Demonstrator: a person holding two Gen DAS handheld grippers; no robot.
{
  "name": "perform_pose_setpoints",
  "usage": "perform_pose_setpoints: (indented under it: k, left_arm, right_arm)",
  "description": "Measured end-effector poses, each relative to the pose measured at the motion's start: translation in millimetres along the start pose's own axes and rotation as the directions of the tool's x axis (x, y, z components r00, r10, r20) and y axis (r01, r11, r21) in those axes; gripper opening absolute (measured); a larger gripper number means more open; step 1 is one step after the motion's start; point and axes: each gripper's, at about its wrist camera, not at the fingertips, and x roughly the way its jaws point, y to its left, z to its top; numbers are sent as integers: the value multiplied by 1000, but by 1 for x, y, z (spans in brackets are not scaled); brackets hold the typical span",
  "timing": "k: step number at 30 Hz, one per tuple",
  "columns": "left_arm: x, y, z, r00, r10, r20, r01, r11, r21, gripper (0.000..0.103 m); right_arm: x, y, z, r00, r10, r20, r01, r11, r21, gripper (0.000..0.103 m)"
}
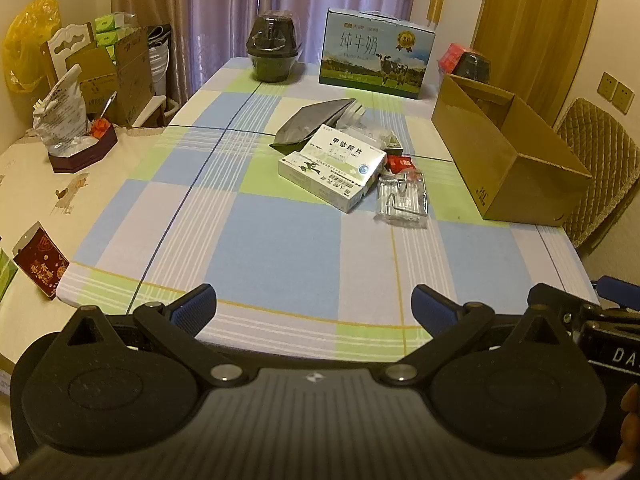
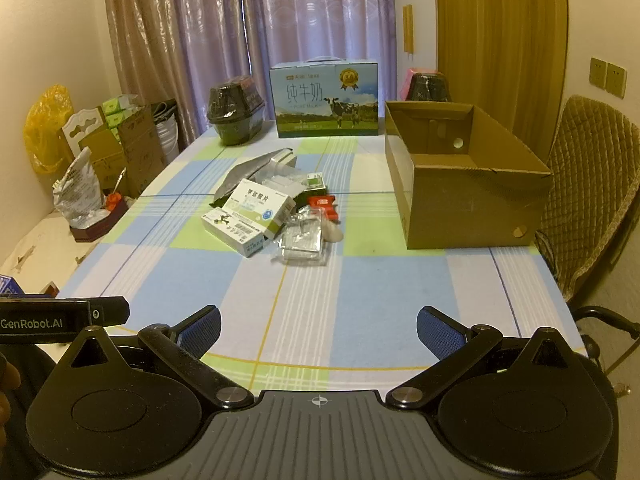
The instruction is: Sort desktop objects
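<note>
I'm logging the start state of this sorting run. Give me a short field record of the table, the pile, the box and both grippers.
surface: checked blue, green and white tablecloth
pile: two stacked white medicine cartons, grey foil pouch, clear plastic packet, small red packet, mid-table
container: open brown cardboard box, right of the pile, looks empty
far edge: blue milk carton, dark wrapped pot
left gripper: open, holding nothing, near edge
right gripper: open, holding nothing, near edge
</note>
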Motion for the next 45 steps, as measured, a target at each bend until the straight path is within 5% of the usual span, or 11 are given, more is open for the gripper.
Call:
perform_pose_setpoints:
  k: [45]
  left_arm:
    - [5,-4,-2,1000,16,-18,-16,1000,-3,102]
  right_arm:
    - [5,1,-8,1000,13,-15,-13,1000,-12,101]
